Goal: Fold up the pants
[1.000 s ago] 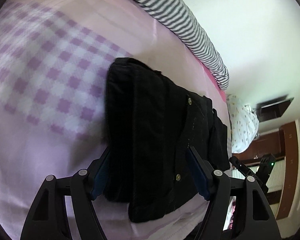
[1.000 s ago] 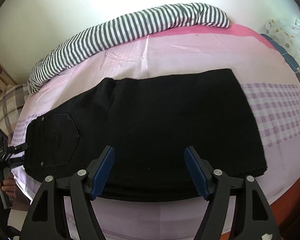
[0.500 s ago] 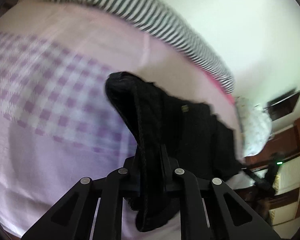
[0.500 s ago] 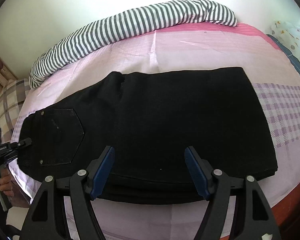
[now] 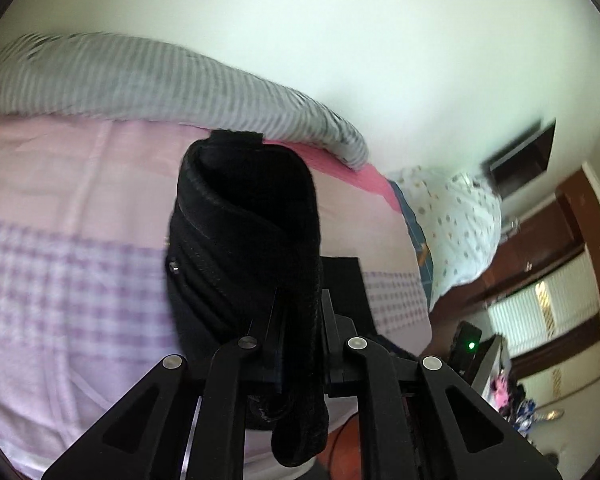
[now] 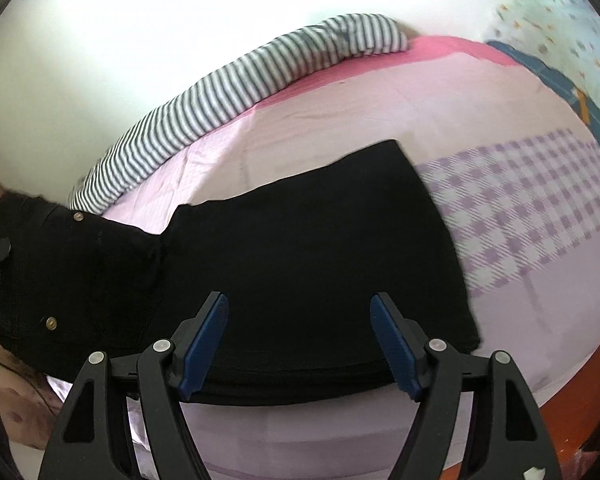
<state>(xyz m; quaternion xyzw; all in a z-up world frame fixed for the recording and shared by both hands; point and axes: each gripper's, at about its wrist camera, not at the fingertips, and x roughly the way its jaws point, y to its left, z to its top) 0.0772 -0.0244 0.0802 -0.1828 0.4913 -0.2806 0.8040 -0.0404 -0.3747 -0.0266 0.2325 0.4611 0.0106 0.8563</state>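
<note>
Pants [image 5: 244,248] in left gripper [image 5: 300,320]

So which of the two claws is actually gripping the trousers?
The left claw: it is shut on the lifted waist end of the black trousers. The right claw hangs open.

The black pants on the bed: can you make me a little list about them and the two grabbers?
pants: black pants, legs flat on the bed sheet, waist end lifted
left gripper: left gripper shut on the waist end
right gripper: right gripper open, over the near edge, holding nothing
behind: striped blanket along the wall
</note>
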